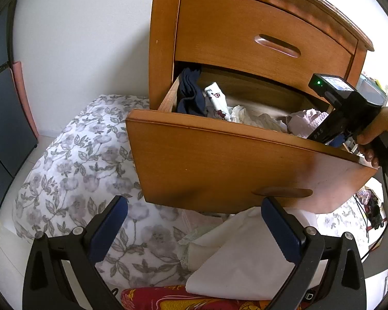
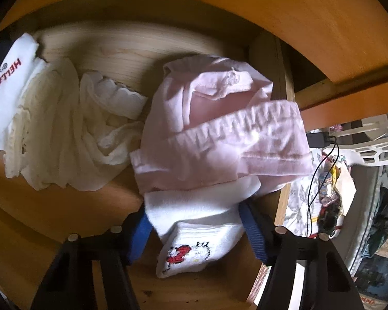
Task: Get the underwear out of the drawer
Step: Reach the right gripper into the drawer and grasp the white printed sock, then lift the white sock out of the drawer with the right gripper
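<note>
Reaching steeply down into the open drawer [image 1: 245, 165], the right gripper [image 2: 194, 219] straddles a white garment [image 2: 194, 214], pads not visibly clamped, below the pink underwear [image 2: 219, 129] at twelve o'clock; the left gripper [image 1: 194, 222] waits open outside.

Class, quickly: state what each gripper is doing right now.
Left gripper: open, empty, outside the drawer.
Right gripper: open around the white sock, not clamped.
</note>
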`<move>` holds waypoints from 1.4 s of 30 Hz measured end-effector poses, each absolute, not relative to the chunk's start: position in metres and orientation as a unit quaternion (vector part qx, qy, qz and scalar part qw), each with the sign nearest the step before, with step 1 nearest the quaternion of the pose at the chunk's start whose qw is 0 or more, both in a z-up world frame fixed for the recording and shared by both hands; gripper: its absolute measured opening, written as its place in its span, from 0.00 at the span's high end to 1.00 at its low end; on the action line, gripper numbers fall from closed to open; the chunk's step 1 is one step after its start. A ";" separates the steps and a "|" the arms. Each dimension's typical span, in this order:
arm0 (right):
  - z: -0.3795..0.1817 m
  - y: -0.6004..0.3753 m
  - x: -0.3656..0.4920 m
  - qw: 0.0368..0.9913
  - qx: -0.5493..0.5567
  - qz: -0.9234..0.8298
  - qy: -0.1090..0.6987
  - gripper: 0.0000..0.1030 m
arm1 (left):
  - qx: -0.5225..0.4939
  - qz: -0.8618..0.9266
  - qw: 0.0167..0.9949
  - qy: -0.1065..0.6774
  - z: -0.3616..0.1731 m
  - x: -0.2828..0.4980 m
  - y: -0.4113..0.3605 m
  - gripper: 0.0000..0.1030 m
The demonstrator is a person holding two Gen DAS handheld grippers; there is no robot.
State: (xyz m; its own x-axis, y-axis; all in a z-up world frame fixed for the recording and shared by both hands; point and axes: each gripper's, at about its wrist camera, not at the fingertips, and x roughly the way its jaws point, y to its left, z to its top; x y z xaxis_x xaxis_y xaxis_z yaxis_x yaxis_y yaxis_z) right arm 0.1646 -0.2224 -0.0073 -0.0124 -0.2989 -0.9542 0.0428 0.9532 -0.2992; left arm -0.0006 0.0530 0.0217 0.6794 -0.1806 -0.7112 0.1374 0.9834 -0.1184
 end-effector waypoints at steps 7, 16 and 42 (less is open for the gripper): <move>0.001 -0.231 0.155 0.720 -0.092 -0.108 0.680 0.59 | -0.035 -0.088 0.914 0.394 0.021 0.000 0.055 0.00; 0.027 -0.239 0.137 0.763 -0.083 -0.090 0.635 0.79 | -0.033 -0.086 0.915 0.393 0.021 0.000 0.055 0.00; 0.173 -0.213 0.085 0.878 -0.048 -0.018 0.476 0.83 | -0.030 -0.080 0.916 0.391 0.022 -0.002 0.054 0.00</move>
State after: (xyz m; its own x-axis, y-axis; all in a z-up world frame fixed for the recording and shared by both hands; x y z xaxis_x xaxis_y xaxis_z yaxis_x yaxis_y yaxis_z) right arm 0.0851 -0.2127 0.1731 0.5455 -0.0775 -0.8345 -0.0134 0.9948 -0.1012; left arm -0.0016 0.0538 0.0223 0.6810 -0.1698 -0.7123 0.1231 0.9855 -0.1172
